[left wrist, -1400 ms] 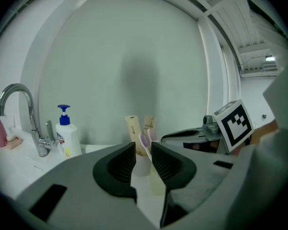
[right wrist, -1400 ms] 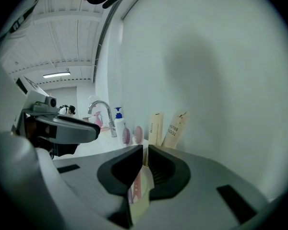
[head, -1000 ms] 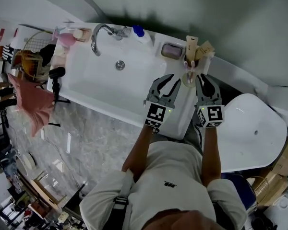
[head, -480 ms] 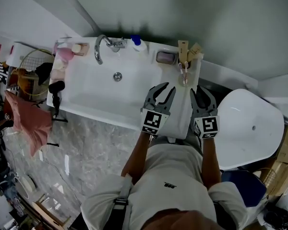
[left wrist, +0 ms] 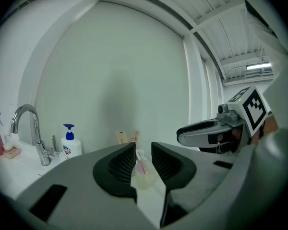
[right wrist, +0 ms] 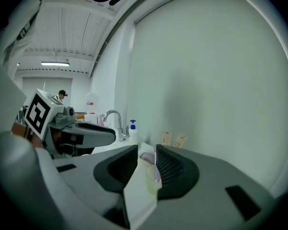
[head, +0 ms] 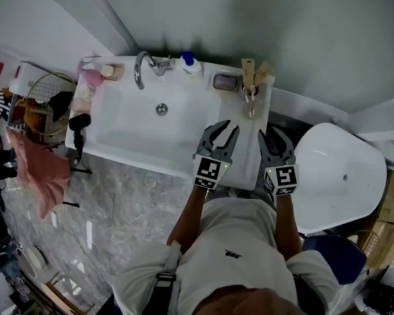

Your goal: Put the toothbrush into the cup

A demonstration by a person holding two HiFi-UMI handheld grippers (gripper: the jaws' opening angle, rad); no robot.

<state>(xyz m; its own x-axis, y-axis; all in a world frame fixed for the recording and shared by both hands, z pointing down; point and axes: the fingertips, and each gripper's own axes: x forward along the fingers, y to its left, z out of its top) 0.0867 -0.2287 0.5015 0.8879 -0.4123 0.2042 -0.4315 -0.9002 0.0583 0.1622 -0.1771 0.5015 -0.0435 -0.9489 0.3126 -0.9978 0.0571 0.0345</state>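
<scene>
Side by side over sink [head: 128,126] front right edge: left gripper [head: 219,131] agape, empty; right gripper [head: 274,136] jaws just opening, empty. One toothbrush [head: 248,94] in one cup [head: 251,108].

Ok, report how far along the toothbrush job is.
Done: the toothbrush stands in the cup at the back corner of the sink. In hand: nothing; the left hand-held gripper and right hand-held gripper are open and empty, short of the cup, the right's jaws having just been opening. Left: seemingly nothing.

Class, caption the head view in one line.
Pink toothbrush in clear plastic cup on white basin; grey left gripper open, right gripper jaws just opening, both empty.
</scene>
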